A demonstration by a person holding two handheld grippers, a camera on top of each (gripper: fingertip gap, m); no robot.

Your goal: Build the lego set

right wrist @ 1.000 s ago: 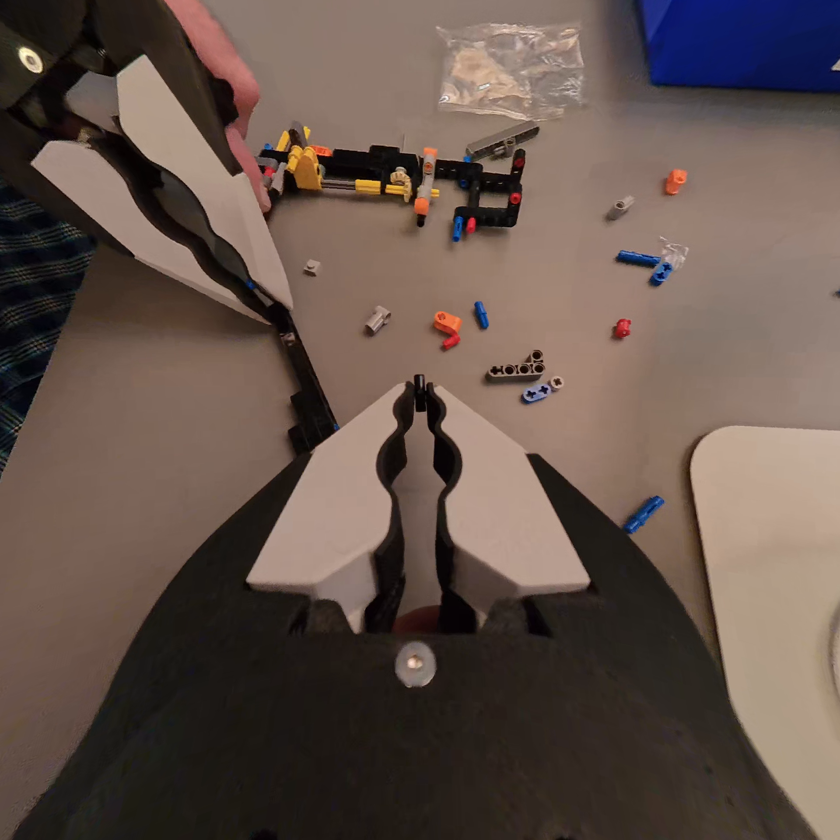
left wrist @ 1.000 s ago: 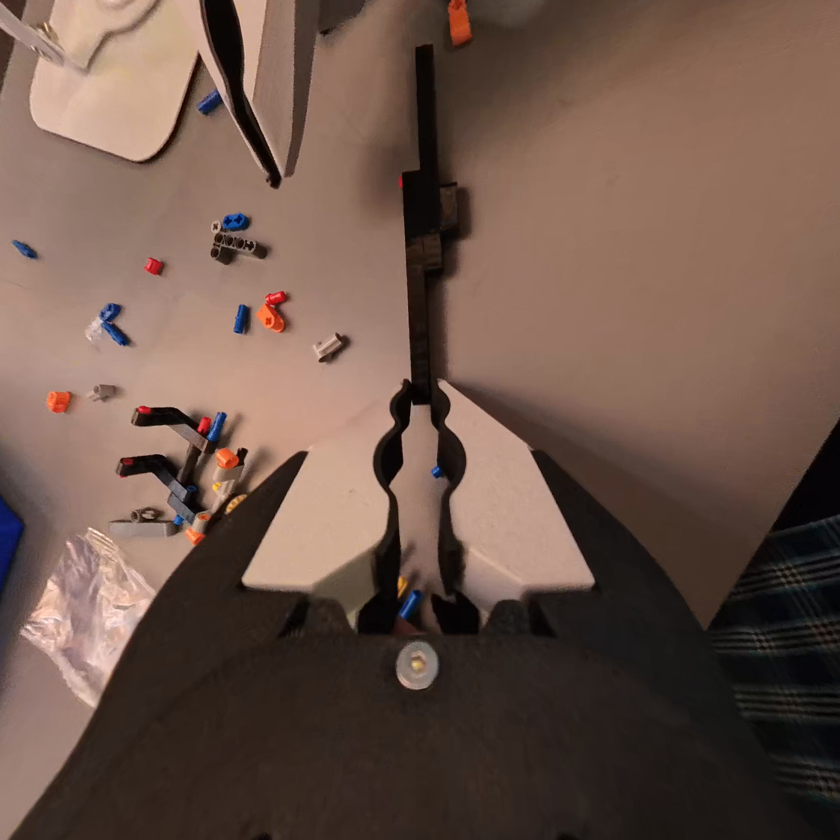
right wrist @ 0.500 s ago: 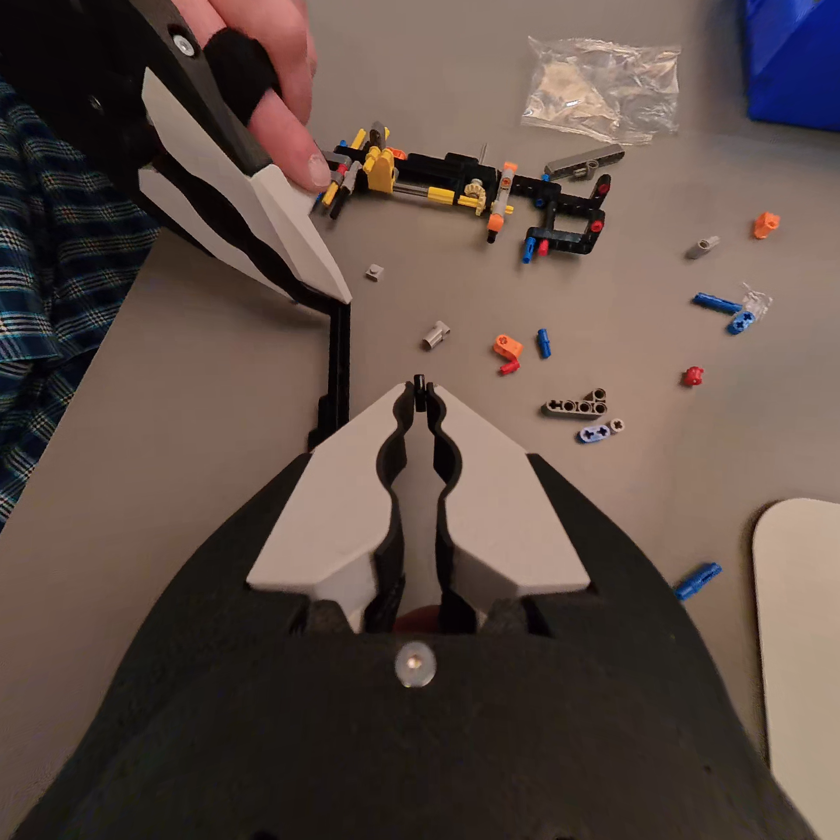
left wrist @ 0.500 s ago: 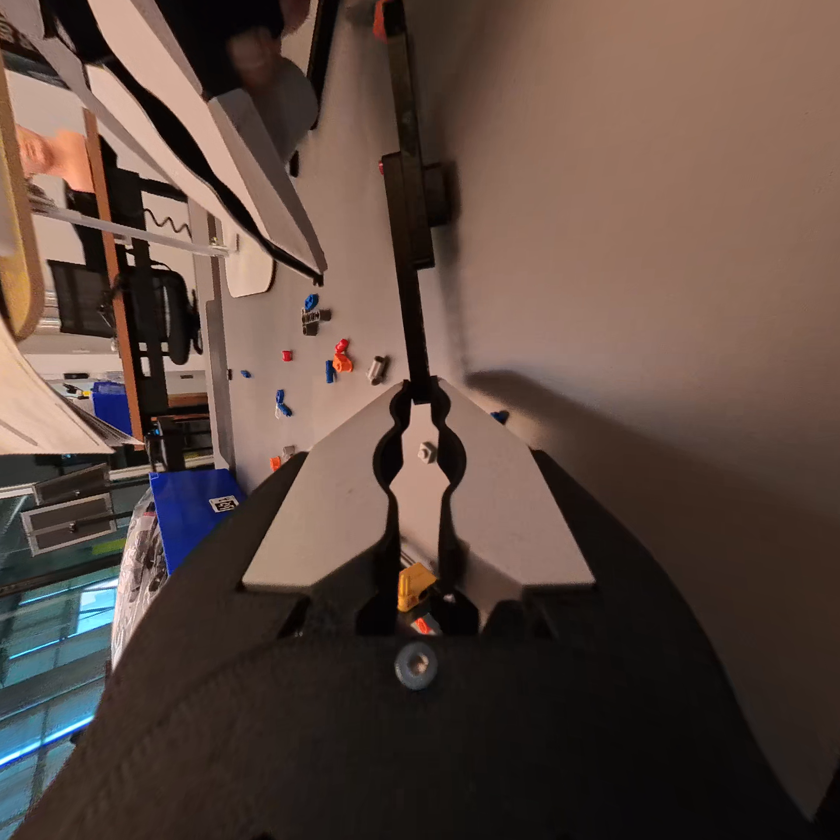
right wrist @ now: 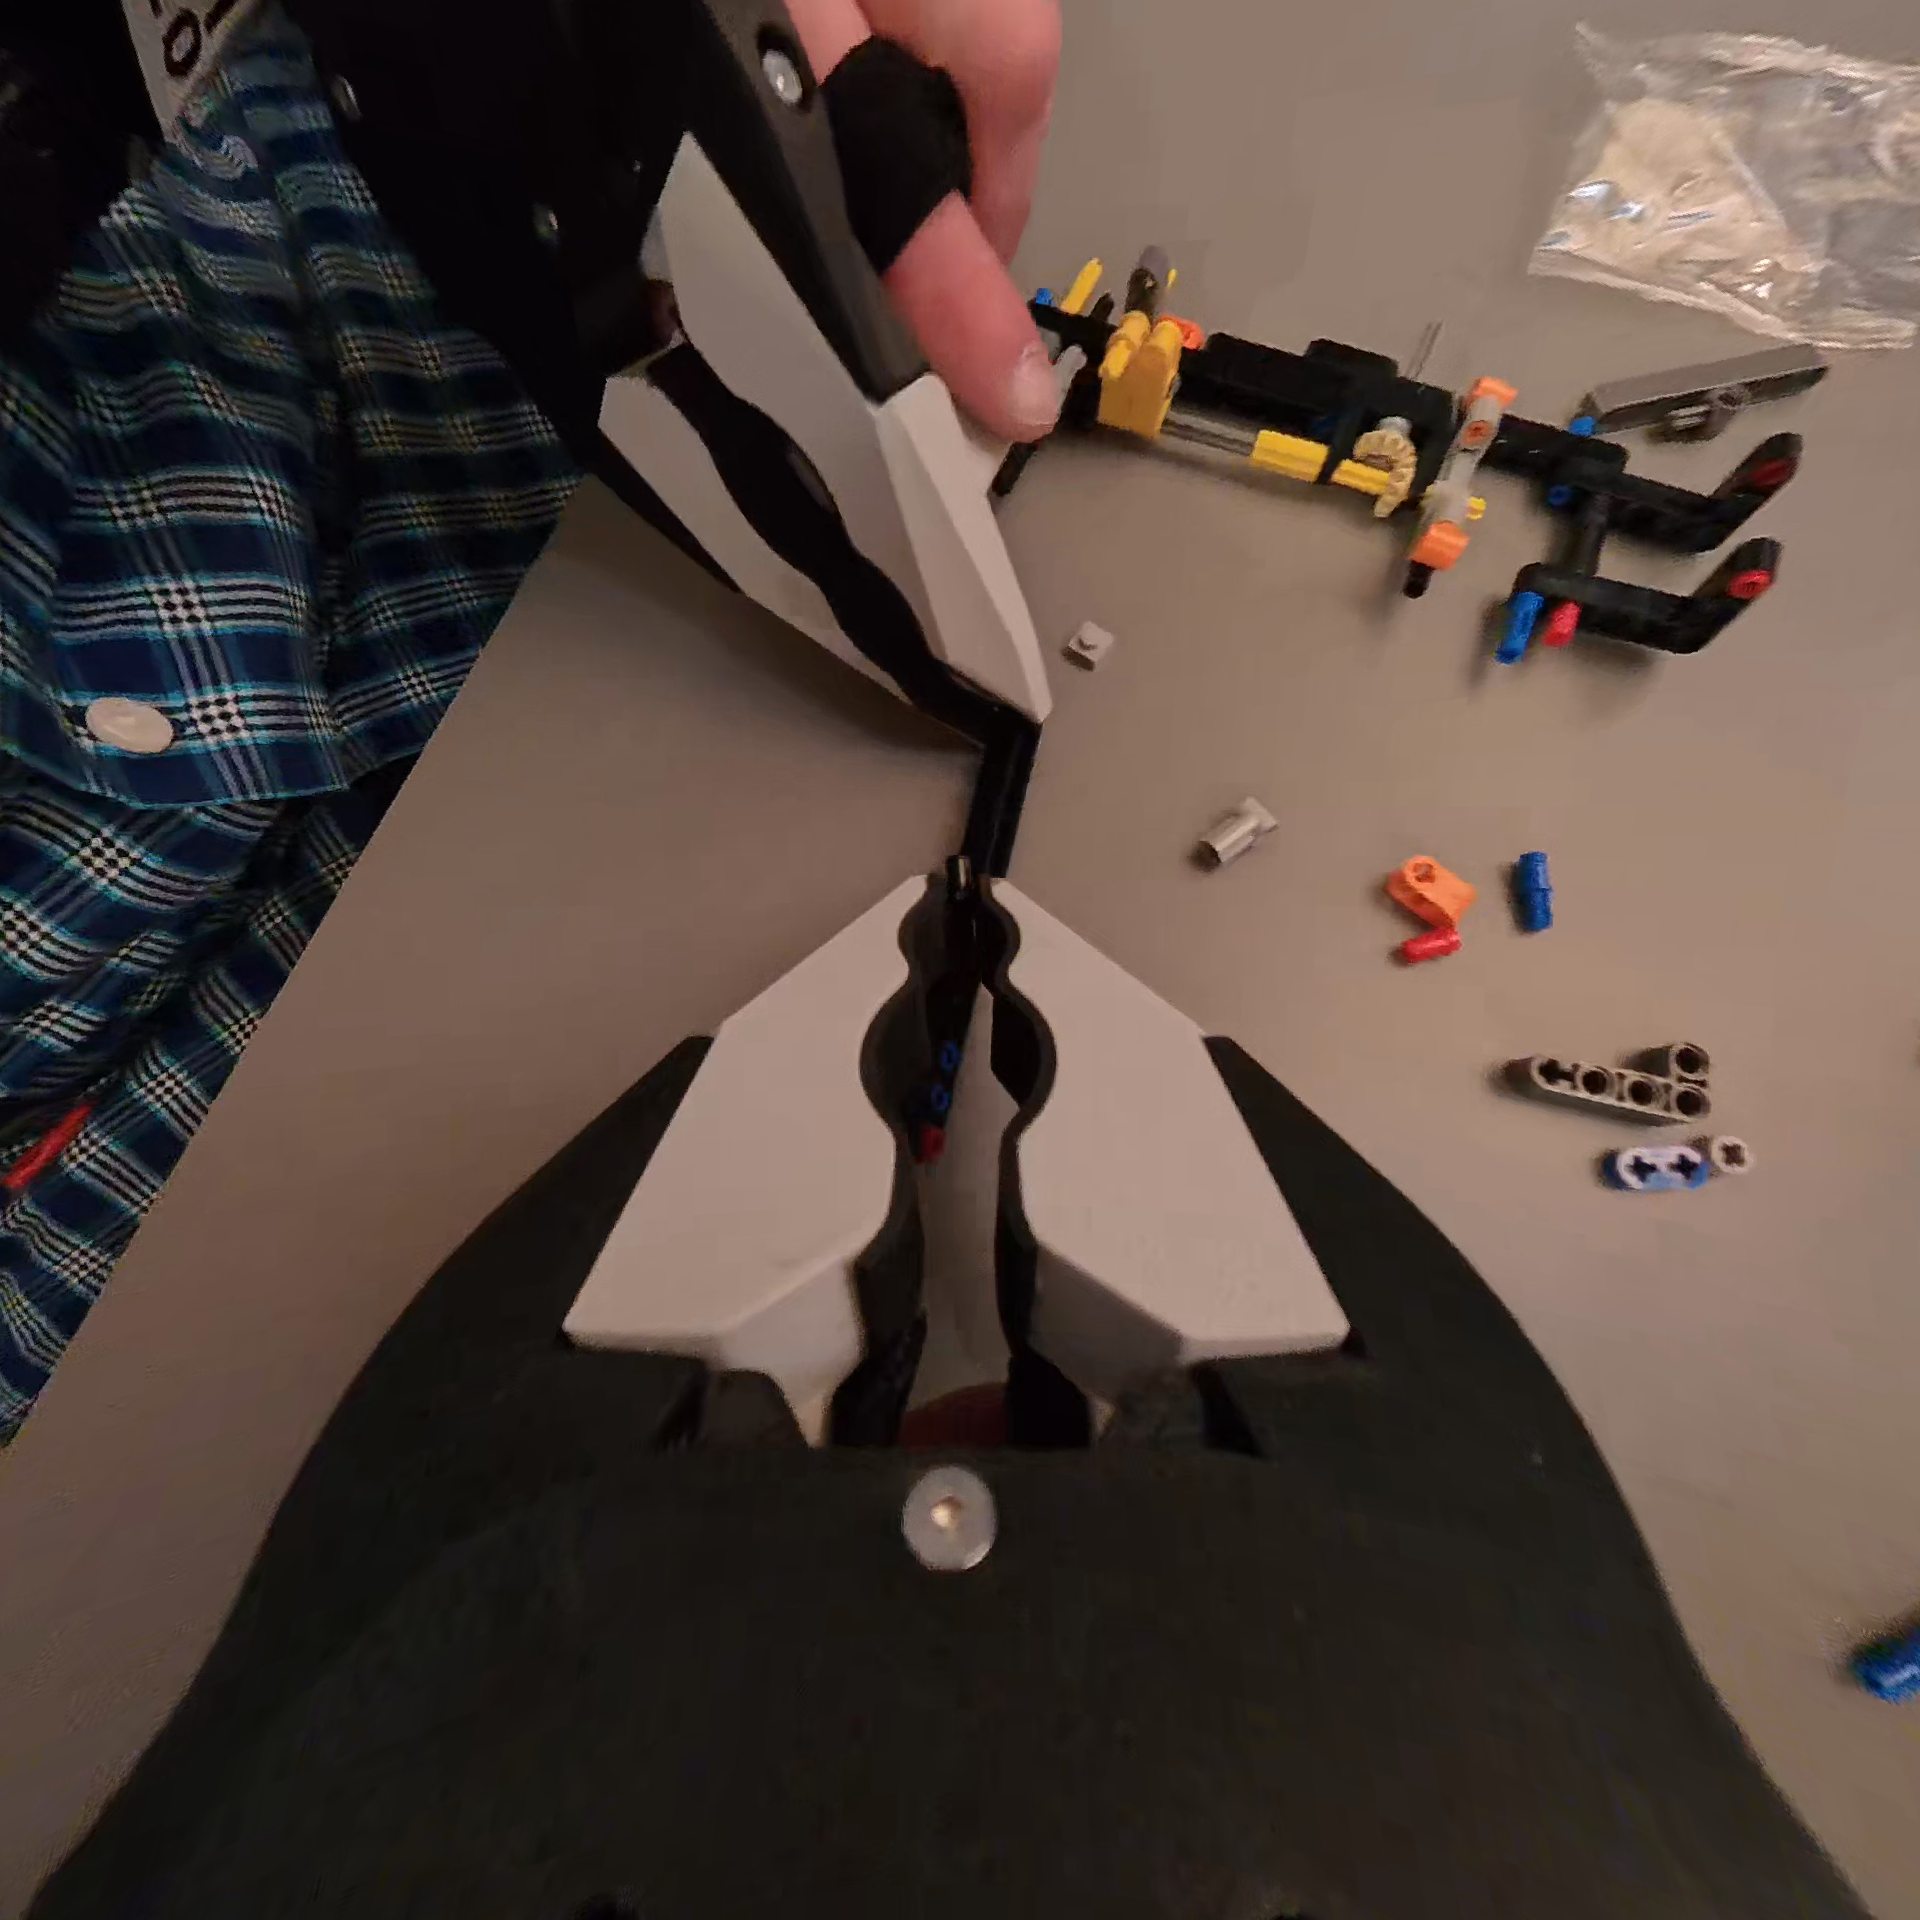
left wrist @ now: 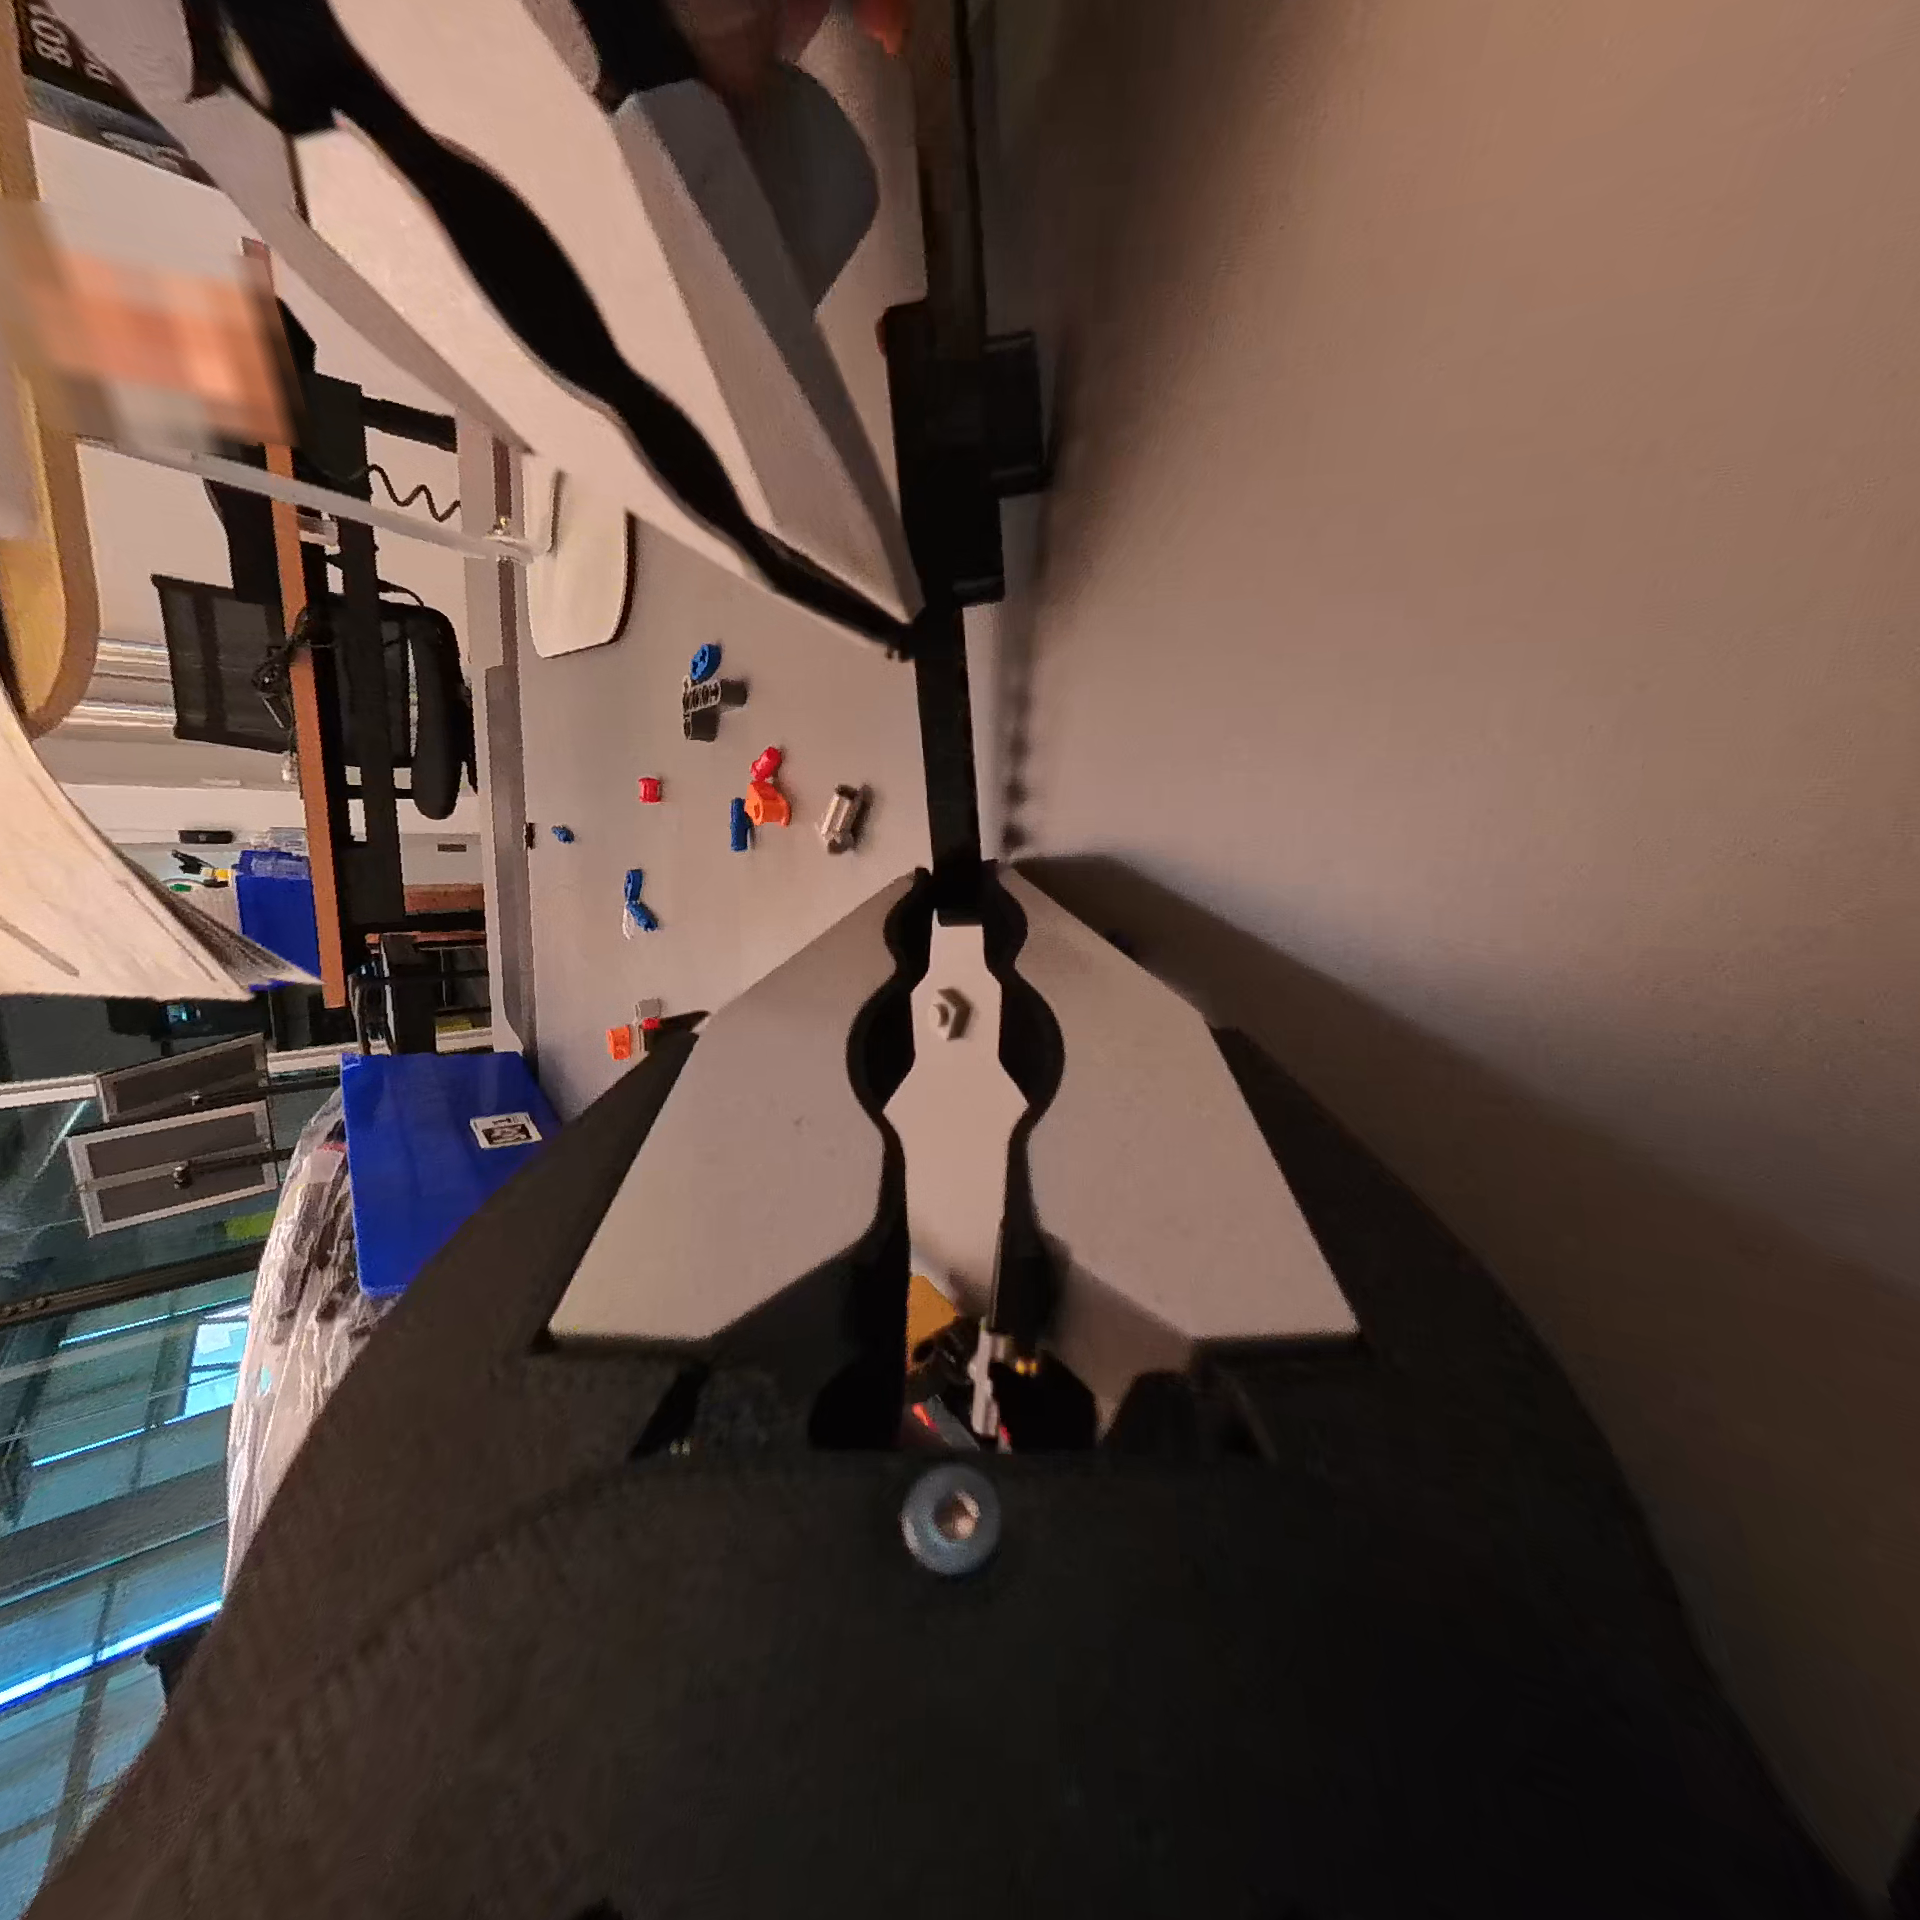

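The left hand-held gripper is clenched on one end of a long black lego beam, held above the grey desk. The right hand-held gripper grips a small black pin at its tips, just beside this beam. Far on the desk lies a black and yellow lego assembly, with small loose coloured pieces near it.

Office: desk, office chair.
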